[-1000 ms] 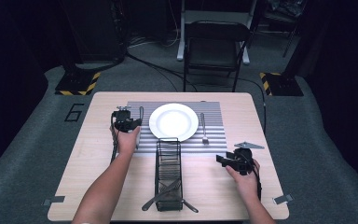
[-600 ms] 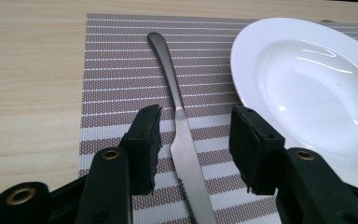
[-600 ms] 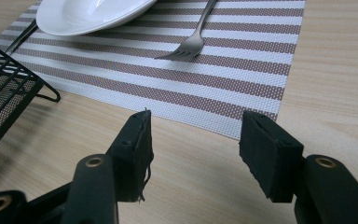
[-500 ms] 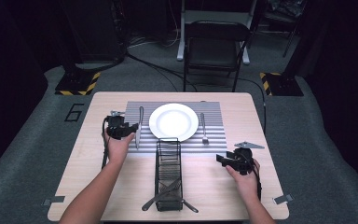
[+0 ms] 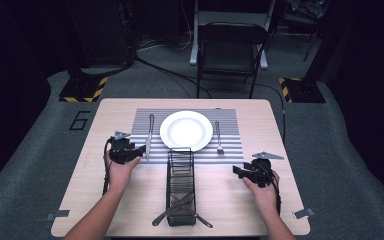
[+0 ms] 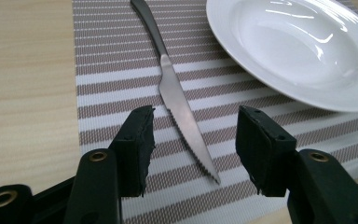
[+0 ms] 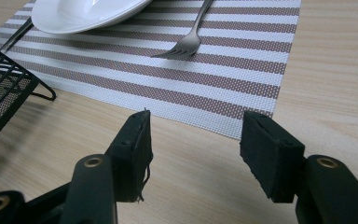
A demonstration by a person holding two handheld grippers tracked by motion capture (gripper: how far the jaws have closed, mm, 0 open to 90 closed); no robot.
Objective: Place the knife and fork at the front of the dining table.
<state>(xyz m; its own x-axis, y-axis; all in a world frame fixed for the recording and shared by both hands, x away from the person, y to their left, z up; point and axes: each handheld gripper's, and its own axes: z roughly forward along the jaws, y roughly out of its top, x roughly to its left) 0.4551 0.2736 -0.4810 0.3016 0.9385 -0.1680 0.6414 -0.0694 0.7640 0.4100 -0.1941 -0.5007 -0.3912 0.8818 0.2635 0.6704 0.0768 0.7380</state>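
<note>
Silver serrated knife (image 6: pixel 182 109) lies on striped placemat (image 6: pixel 107 70) beside white plate (image 6: pixel 298 51), fork (image 7: pixel 189 39) opposite. Left gripper (image 6: pixel 193 140) jaws just opening, empty; right gripper (image 7: pixel 193 151) gapes empty. Wire caddy (image 5: pixel 181 185) cutlery remains.

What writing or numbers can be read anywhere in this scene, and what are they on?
"6": a dark numeral on the grey floor mat, just beyond the far left corner of the table.
Yellow and black hazard stripes, without words, mark two dark bases on the floor beyond the table.
No writing can be read on the plate, knife, fork, placemat, rack or grippers.
</note>
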